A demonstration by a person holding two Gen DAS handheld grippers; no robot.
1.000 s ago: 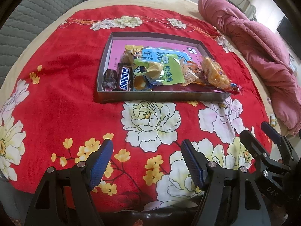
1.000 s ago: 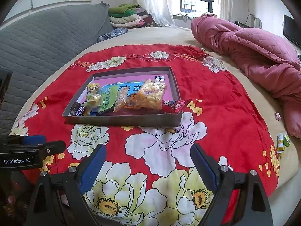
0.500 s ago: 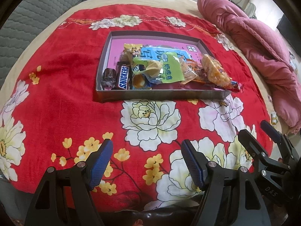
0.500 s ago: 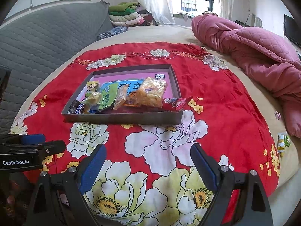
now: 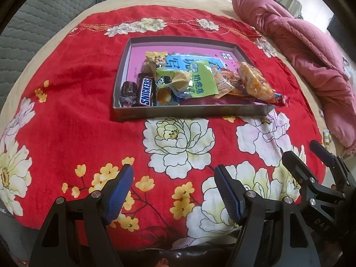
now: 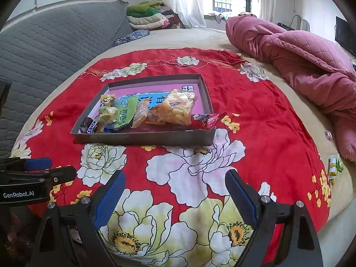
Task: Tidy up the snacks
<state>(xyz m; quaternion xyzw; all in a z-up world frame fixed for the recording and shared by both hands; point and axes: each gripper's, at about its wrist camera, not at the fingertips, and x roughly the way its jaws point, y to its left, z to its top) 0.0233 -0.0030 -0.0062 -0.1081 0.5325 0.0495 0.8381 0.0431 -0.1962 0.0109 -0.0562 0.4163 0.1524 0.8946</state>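
From the left wrist view, the left tongs [image 5: 173,189] stand apart with nothing between them above the red flowered blanket [image 5: 66,115] on the bed, and the grey cardboard tray [image 5: 191,112] lies well ahead holding a Snickers bar [image 5: 146,92] at its near left corner, a green packet [image 5: 202,81], an orange snack bag [image 5: 254,82] and a red wrapper [image 5: 279,99] that pokes over the near right corner. From the right wrist view, the right tongs [image 6: 175,198] also stand apart and empty over the blanket's big flowers, with the same tray [image 6: 144,138] ahead and slightly left, the orange snack bag [image 6: 178,108] piled in its middle, a pink quilt [image 6: 300,60] bunched at the right, and the left tongs' [image 6: 37,166] side showing at the left edge.
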